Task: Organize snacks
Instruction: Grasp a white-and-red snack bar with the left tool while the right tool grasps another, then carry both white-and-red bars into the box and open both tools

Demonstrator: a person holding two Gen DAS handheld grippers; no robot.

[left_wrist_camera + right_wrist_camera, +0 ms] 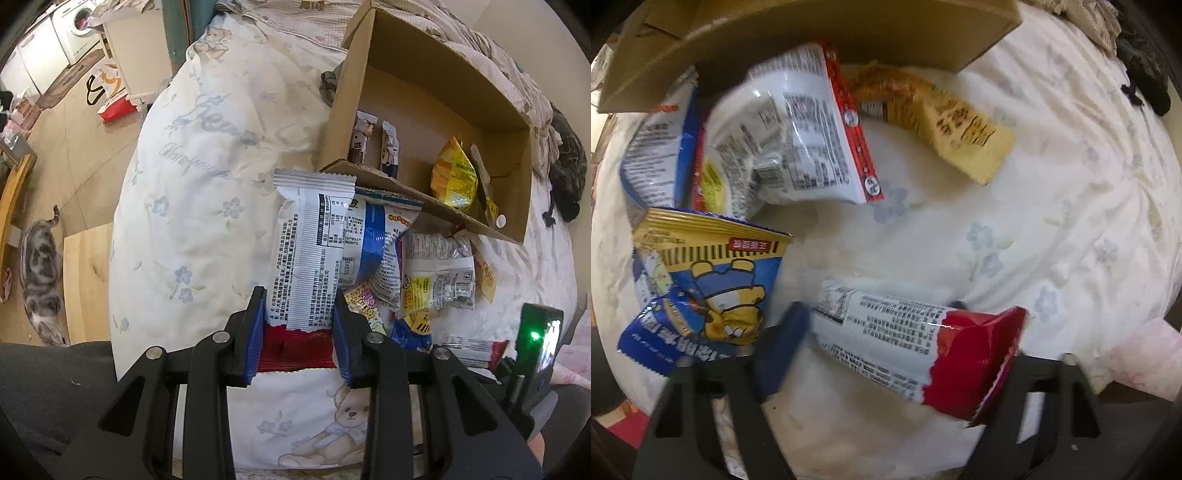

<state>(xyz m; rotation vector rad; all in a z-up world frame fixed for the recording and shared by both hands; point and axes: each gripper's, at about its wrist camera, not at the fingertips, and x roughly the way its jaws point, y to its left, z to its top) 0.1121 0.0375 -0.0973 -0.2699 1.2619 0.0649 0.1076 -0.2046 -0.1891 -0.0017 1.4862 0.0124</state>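
1. The left claw (300, 325) is clamped on a long white and red snack pack (308, 251). Its blue pads (258, 332) squeeze the pack near its red end, and the pack hangs above the bed.
2. The right claw (886, 354) points down at the bed. A second white and red pack (916, 343) lies across the gap between its fingers. The picture is blurry and only one blue pad (779, 343) shows, a bit apart from the pack, so I cannot tell if it is gripping yet.
3. The cardboard box (524, 177) sits far and to the right on the bed. Some snacks are already inside it, like a yellow bag (453, 177) and two small dark sticks (389, 147).
4. More snacks lie in a pile just in front of the box's near wall.
5. I think the job now is to carry the held pack up over the near wall and let it go inside the box.
6. To do it well, lift high enough so the pack does not bump the cardboard edge.
7. The packs are shiny, crinkly and slippery, so hold them firmly but do not crush them.
8. The blanket (207, 155) is soft and lumpy with little blue flowers. The box is stiff and flat sided.
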